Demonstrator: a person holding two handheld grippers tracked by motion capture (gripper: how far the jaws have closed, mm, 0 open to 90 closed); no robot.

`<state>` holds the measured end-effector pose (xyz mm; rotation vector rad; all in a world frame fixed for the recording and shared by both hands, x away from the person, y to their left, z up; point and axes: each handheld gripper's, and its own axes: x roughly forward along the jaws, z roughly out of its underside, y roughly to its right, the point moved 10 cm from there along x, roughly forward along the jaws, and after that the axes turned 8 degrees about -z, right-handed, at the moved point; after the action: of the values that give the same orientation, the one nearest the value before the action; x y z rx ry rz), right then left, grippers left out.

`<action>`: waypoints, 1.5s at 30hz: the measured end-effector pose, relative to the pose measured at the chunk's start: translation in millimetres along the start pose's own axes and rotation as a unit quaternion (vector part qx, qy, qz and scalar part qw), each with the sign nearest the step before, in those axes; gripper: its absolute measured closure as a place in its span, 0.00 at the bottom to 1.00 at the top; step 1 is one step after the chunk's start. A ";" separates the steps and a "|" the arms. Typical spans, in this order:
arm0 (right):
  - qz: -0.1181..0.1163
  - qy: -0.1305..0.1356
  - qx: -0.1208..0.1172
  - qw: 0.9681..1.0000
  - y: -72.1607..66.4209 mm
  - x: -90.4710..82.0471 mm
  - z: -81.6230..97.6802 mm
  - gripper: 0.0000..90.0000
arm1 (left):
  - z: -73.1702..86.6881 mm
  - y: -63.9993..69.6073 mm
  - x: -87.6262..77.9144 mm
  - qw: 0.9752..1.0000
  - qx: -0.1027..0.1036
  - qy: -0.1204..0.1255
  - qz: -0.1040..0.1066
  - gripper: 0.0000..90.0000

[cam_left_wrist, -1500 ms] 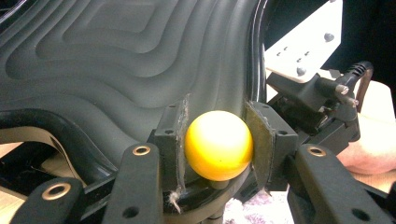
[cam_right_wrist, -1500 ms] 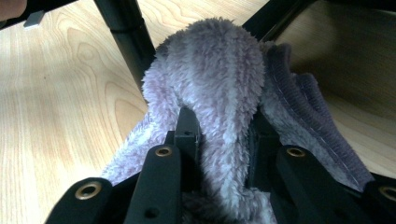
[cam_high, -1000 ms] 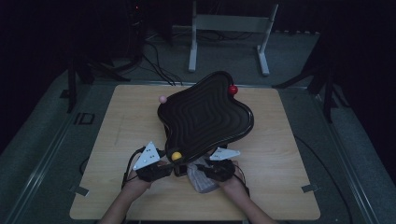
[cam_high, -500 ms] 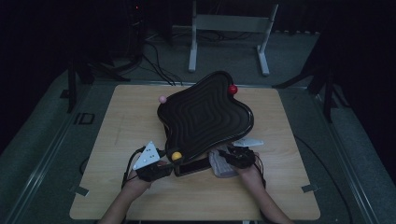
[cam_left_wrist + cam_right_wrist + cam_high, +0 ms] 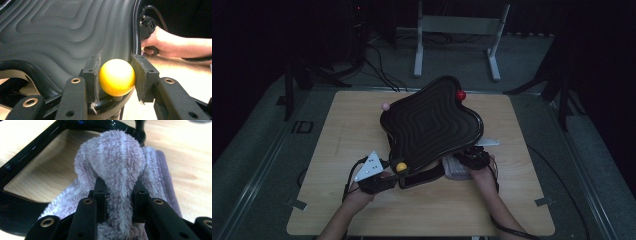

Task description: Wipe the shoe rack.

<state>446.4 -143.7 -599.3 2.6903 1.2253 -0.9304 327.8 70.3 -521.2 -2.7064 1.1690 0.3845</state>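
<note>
A: What does the left hand-held gripper (image 5: 117,82) hold?

B: Its jaws pinch a yellow ball (image 5: 117,77) at the near corner of the black wavy tray (image 5: 432,125), which is tilted above the surface (image 5: 352,130).

A: And the right hand-held gripper (image 5: 119,195)?

B: It is clamped on a bunched lilac towel (image 5: 120,162) beside the tray's black frame (image 5: 27,152). From above, the tray's right edge partly hides the towel.

A: Any change?

B: The right hand has slid rightward from near the left one; the left has stayed put.
</note>
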 end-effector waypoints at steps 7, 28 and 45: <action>-0.002 0.030 -0.005 1.000 -3.0 7.3 -22.0 0.79 | 0.0 -0.1 0.0 1.000 0.000 0.000 0.001 0.67; -0.034 -0.015 -0.028 0.999 -23.9 7.7 9.7 0.79 | 0.3 -0.1 0.2 1.000 -0.006 0.003 -0.001 0.67; -0.092 -0.020 -0.026 0.995 -82.4 5.1 29.7 0.79 | 0.2 0.2 0.3 1.000 -0.006 0.004 -0.002 0.67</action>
<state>376.5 -91.8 -609.9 2.5390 1.4887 -0.9515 327.9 70.0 -521.4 -2.7222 1.1664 0.3829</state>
